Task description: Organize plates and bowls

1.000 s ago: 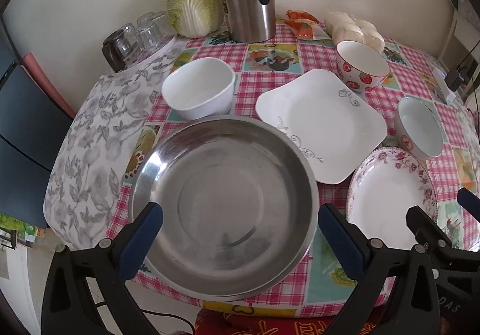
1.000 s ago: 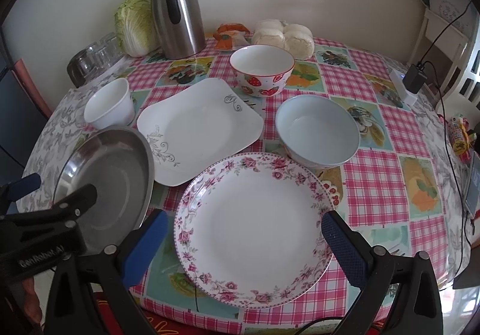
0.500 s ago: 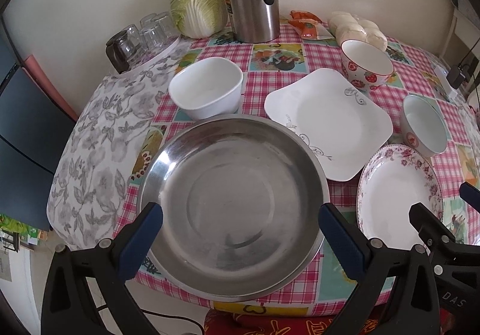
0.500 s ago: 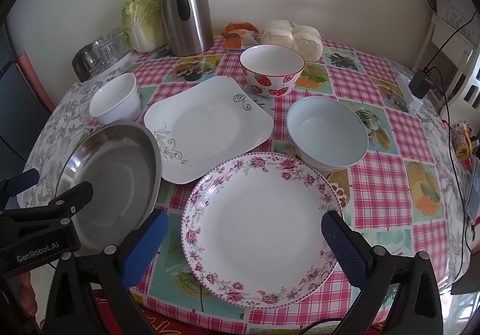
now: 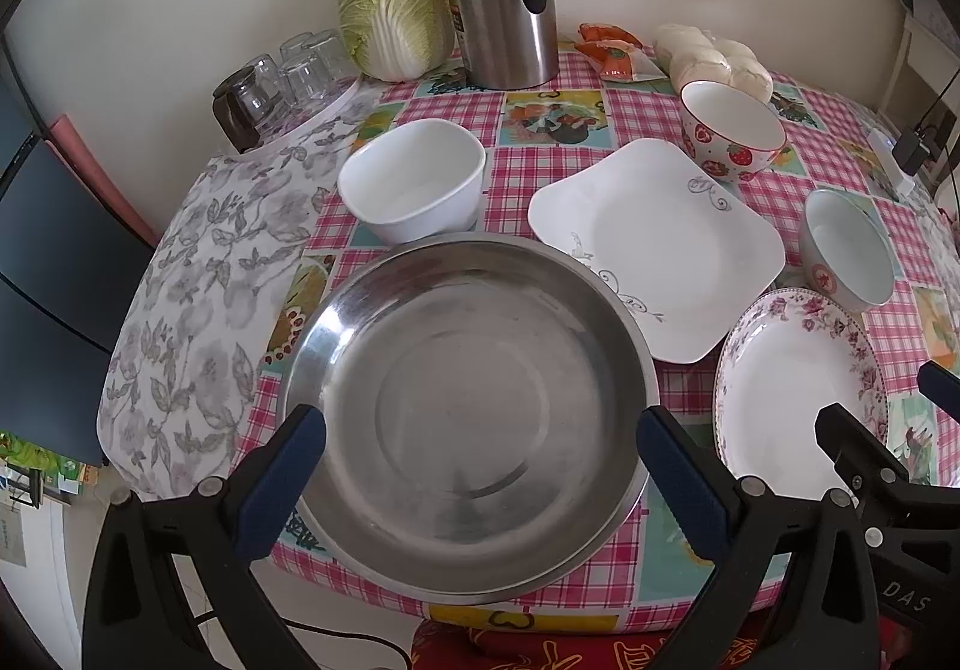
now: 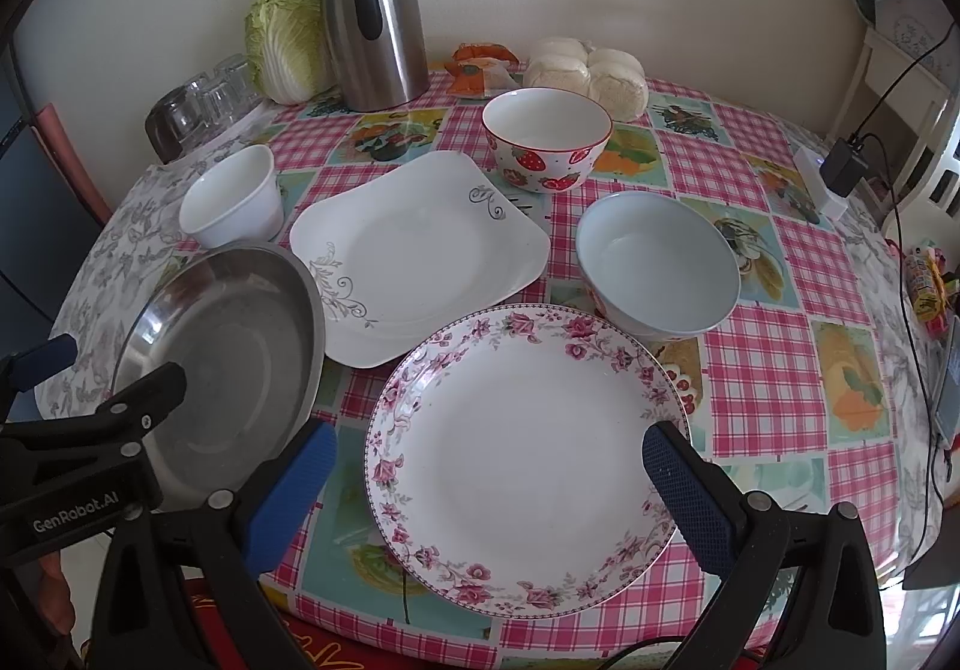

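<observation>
In the left wrist view, the left gripper (image 5: 480,466) is spread wide, empty, framing the steel basin (image 5: 468,412) at the near edge of the counter (image 5: 540,178). The basin looks light, stiff and slick; its thin rim on the near side is probably the place to pinch. Just beyond it sits the small white bowl (image 5: 414,190), and to its right the square white plate (image 5: 654,244), whose near-left edge touches or slips under the basin's rim.

In the right wrist view, the right gripper (image 6: 486,490) is likewise spread and empty, over the floral plate (image 6: 528,460). This is glazed ware, heavier, slippery and breakable, best taken by its raised near rim. Beyond it stand the pale blue bowl (image 6: 657,265) and the strawberry bowl (image 6: 546,139).
</observation>
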